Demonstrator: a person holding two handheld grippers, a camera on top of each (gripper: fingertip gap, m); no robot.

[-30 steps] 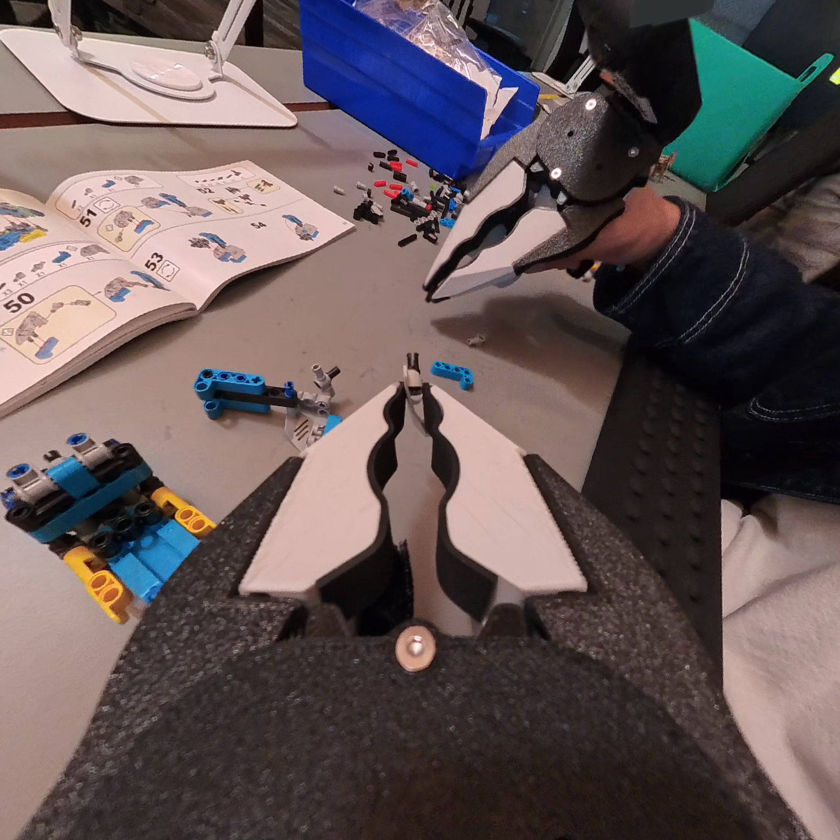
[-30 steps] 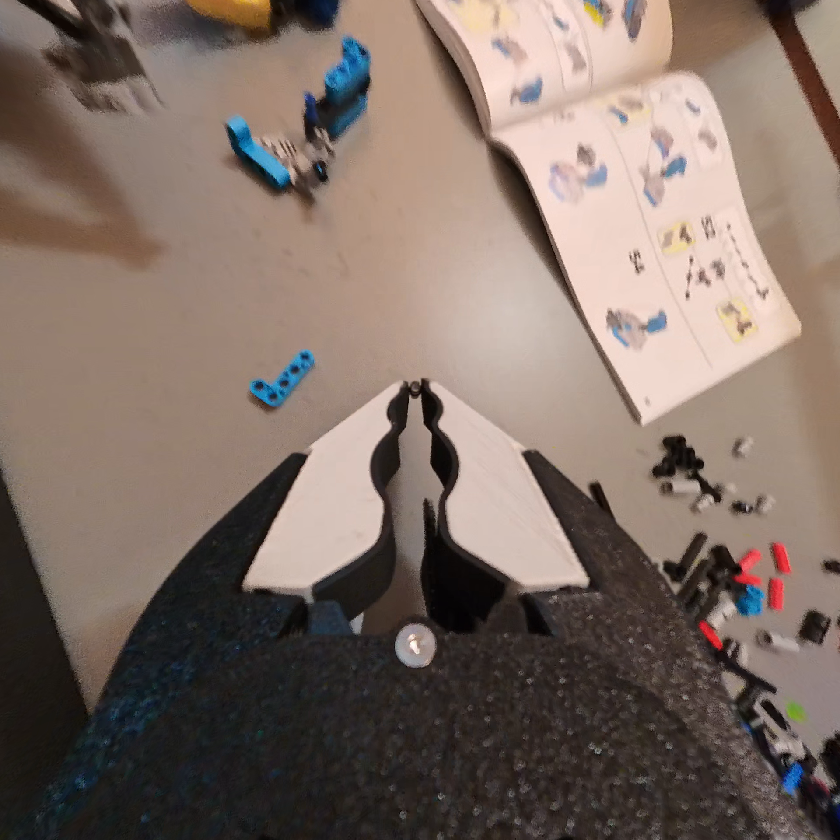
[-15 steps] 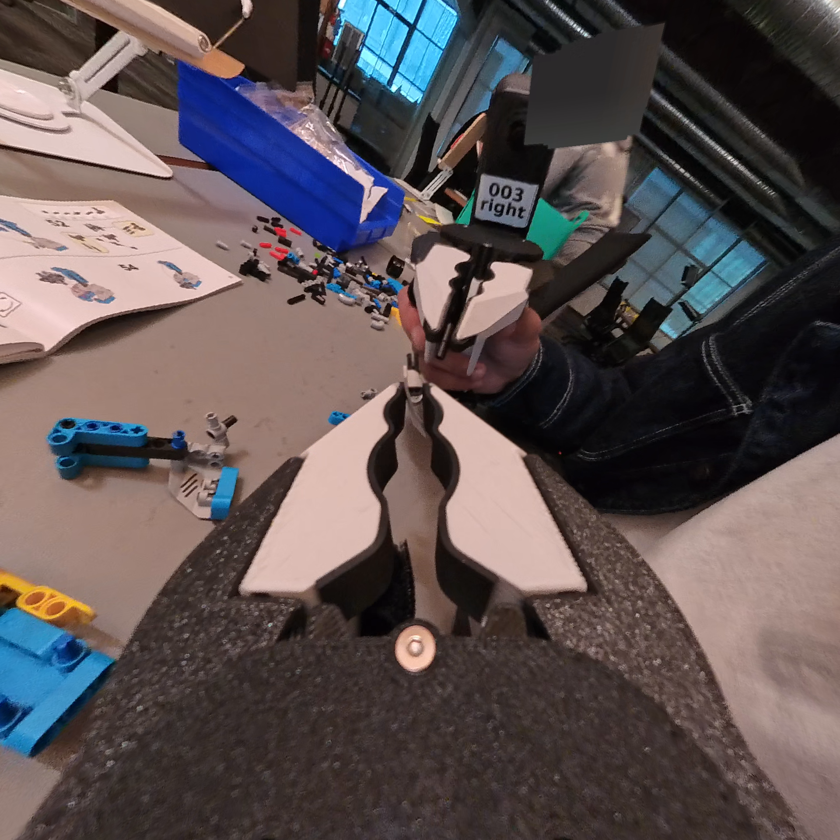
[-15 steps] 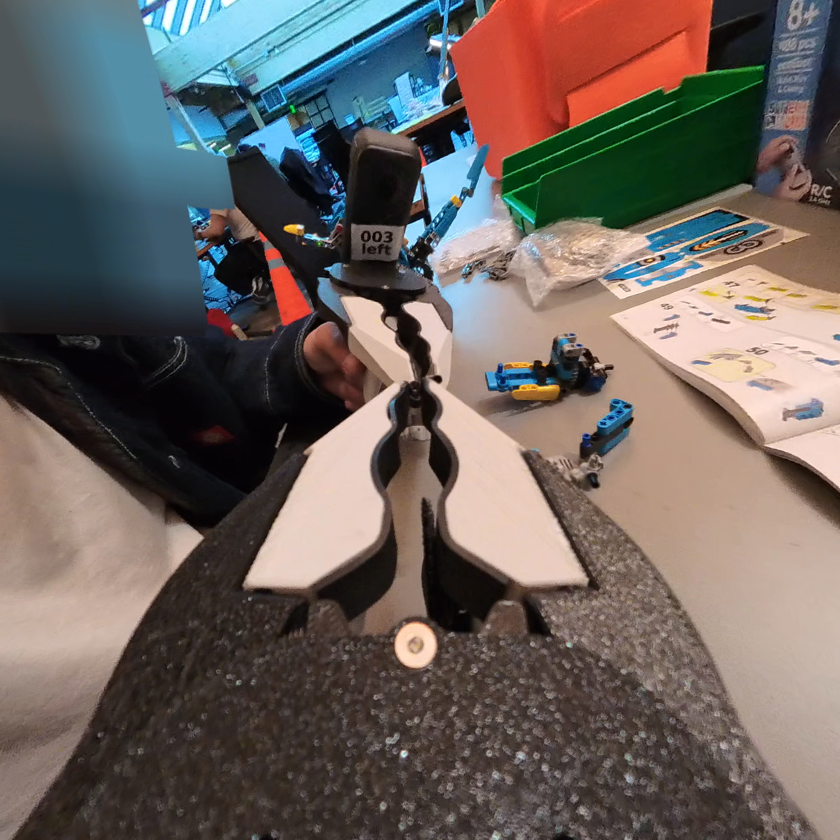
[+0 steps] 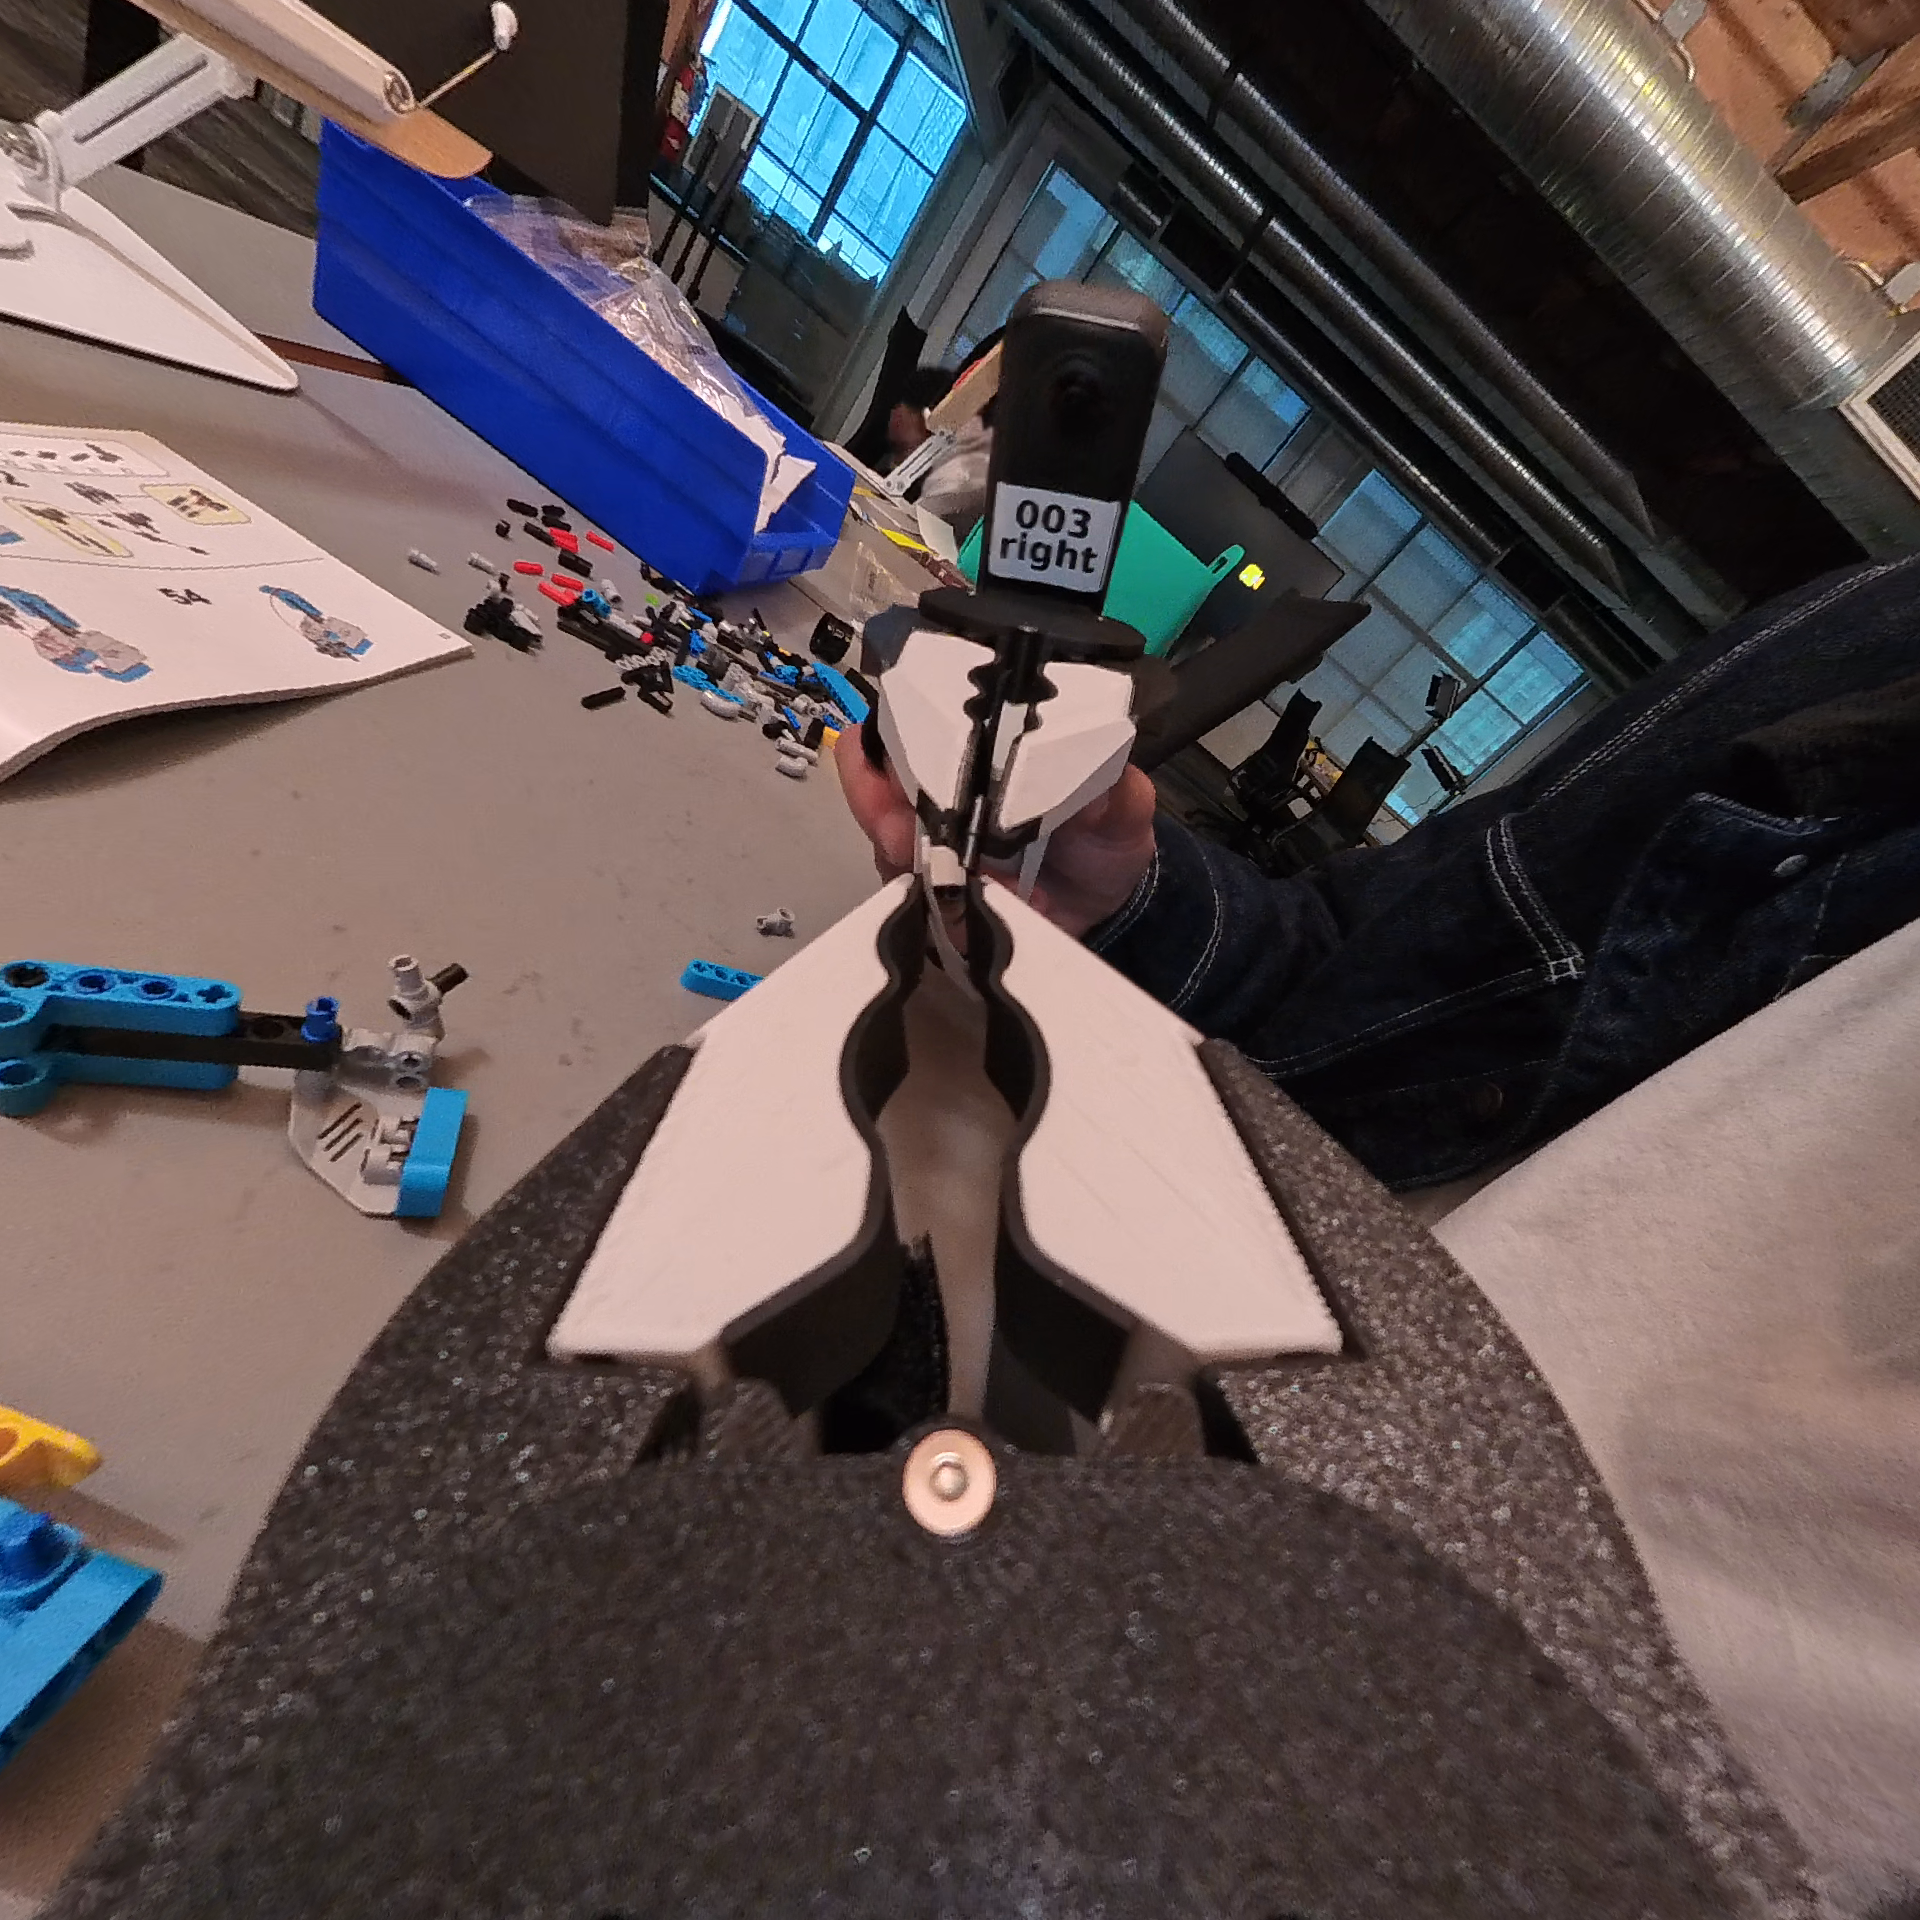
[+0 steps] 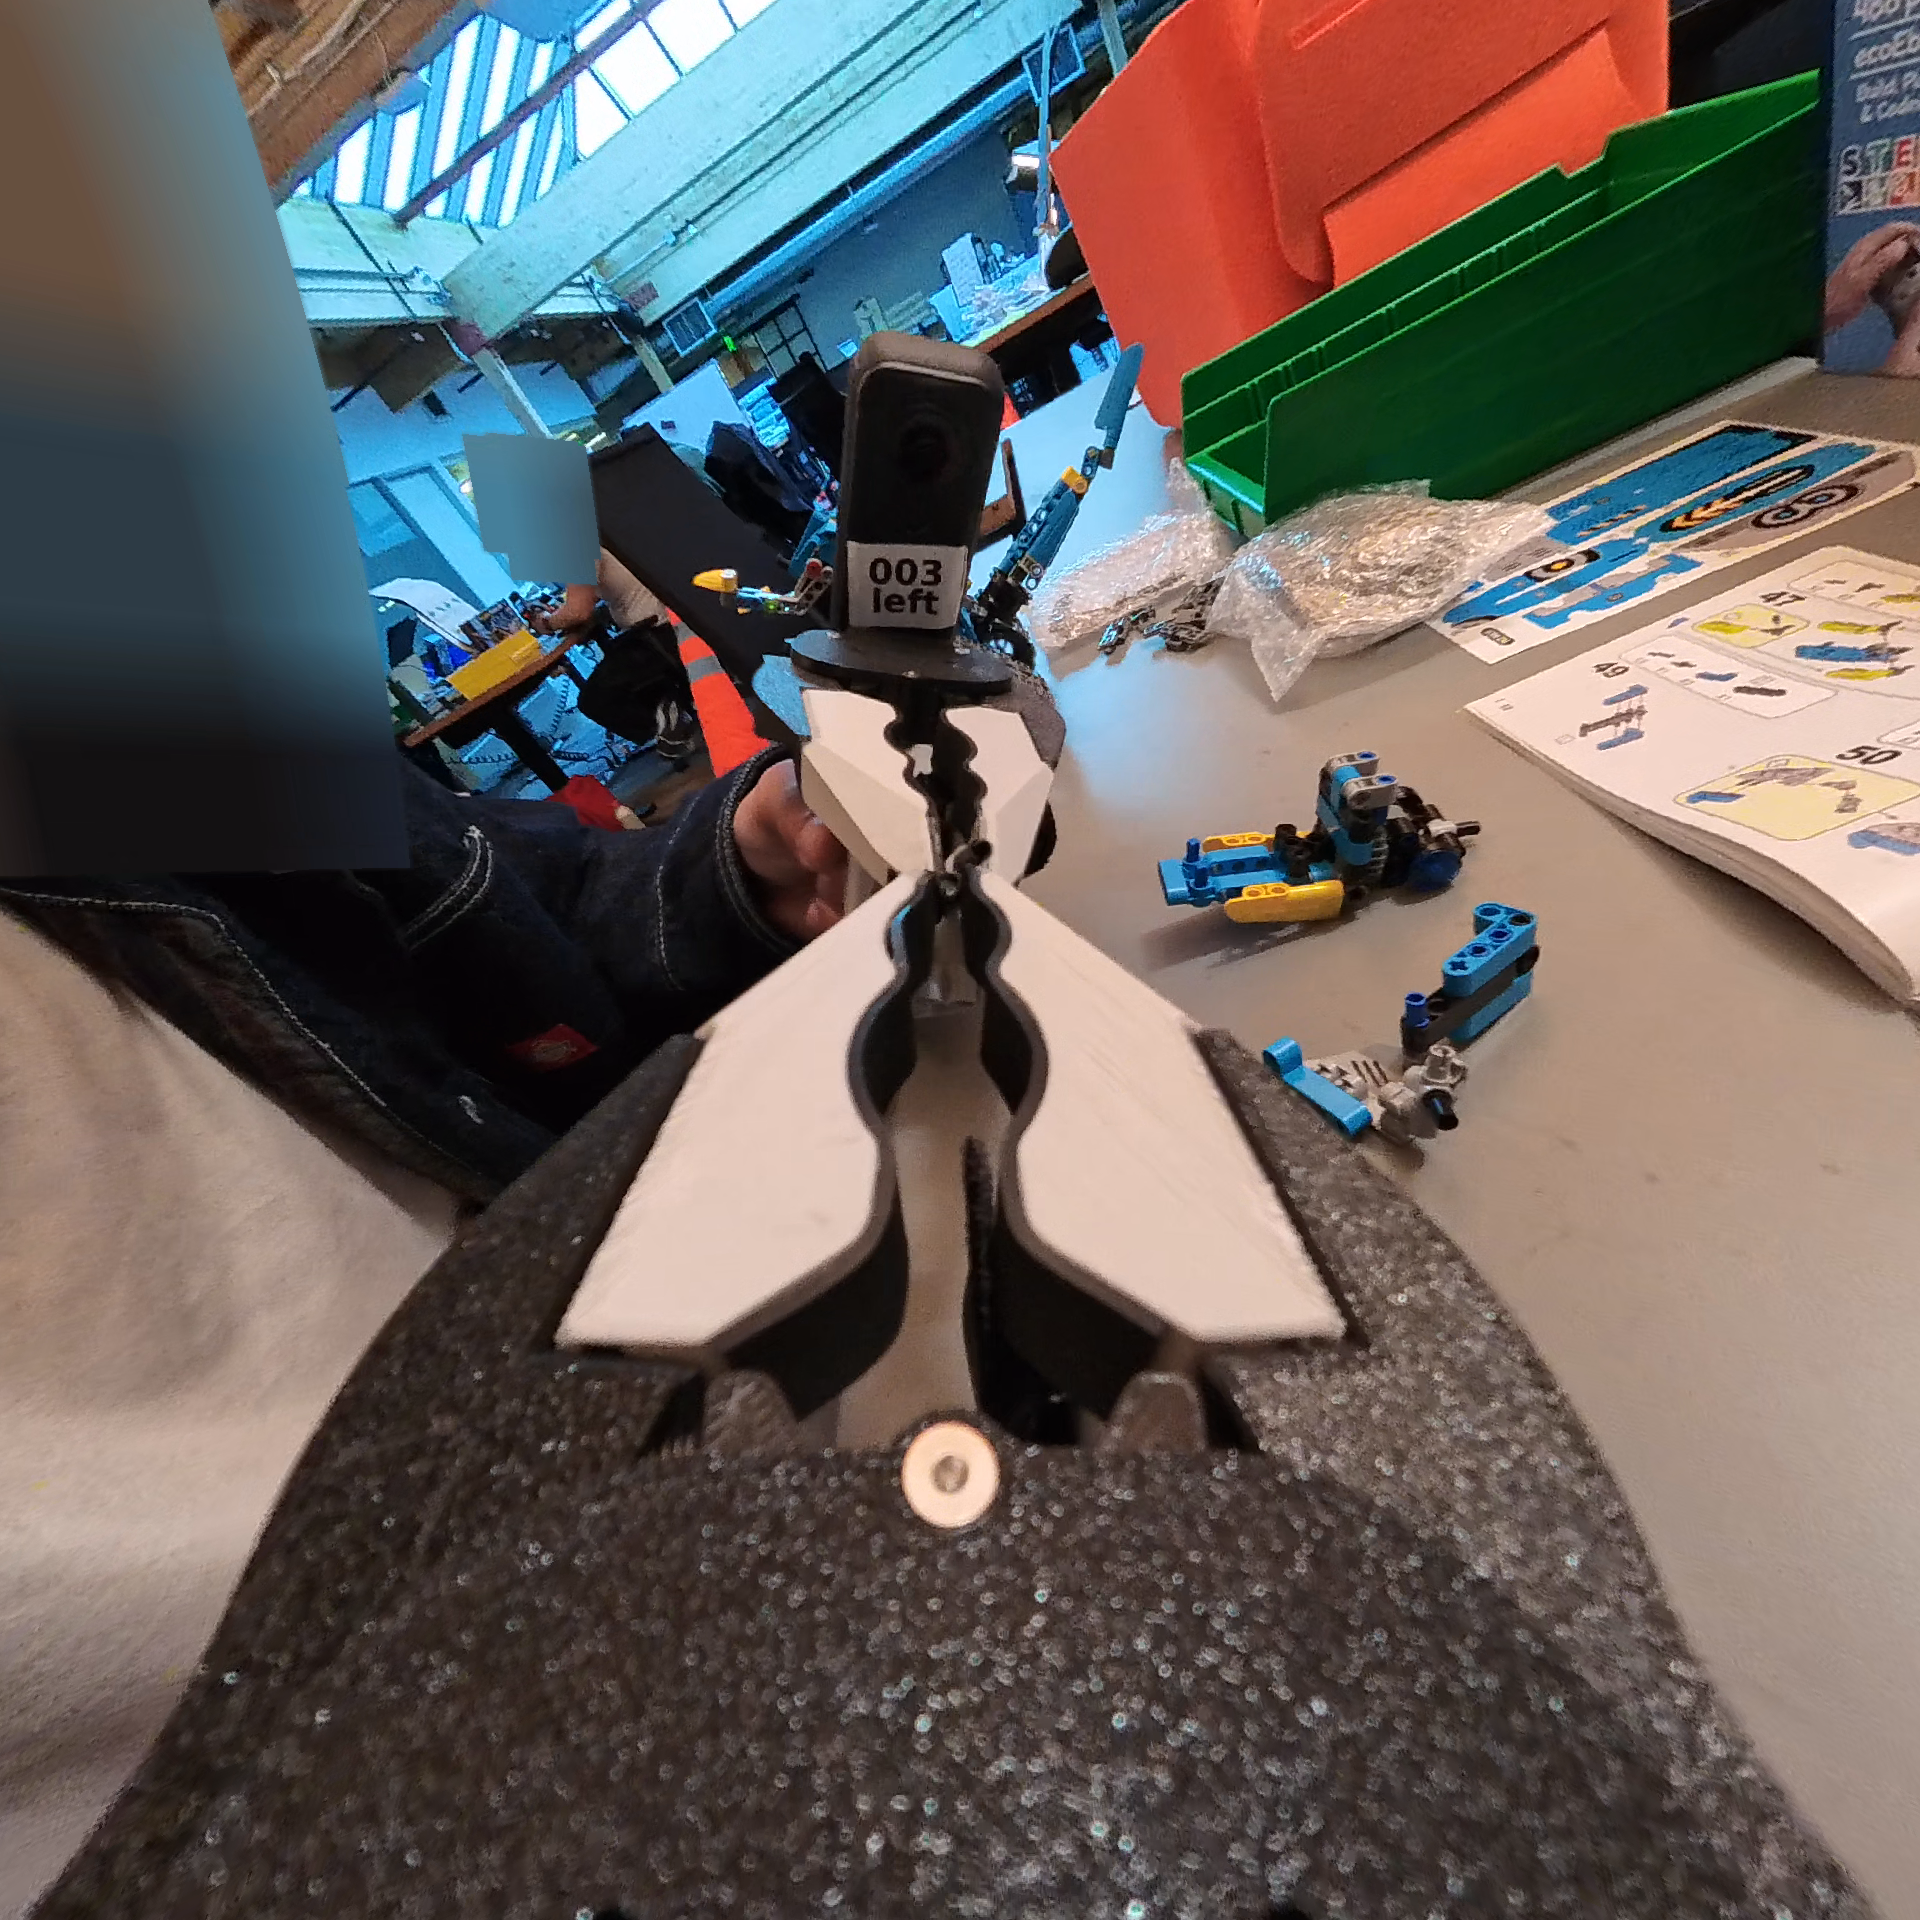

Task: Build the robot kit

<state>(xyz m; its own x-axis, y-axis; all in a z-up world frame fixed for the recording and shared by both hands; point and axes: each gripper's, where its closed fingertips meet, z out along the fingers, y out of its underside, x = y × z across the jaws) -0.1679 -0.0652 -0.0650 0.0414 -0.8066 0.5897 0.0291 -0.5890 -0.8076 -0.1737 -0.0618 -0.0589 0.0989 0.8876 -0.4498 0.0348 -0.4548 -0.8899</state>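
Raised off the grey table (image 5: 499,831) since a second ago and turned tip to tip, both grippers.

Left wrist view: left gripper (image 5: 948,896) pinched together on a small light-grey piece (image 5: 940,864), right gripper (image 5: 971,831) facing it, tips nearly touching. Below left, a blue and black beam assembly (image 5: 208,1029); farther off, loose small parts (image 5: 665,649), a blue bin (image 5: 551,384), an open instruction booklet (image 5: 208,613).

Right wrist view: right gripper (image 6: 951,883) closed on a thin dark pin (image 6: 961,857), meeting the left gripper (image 6: 951,842). To the right, a blue and yellow model (image 6: 1320,857), a green bin (image 6: 1507,343), clear bags (image 6: 1340,571).
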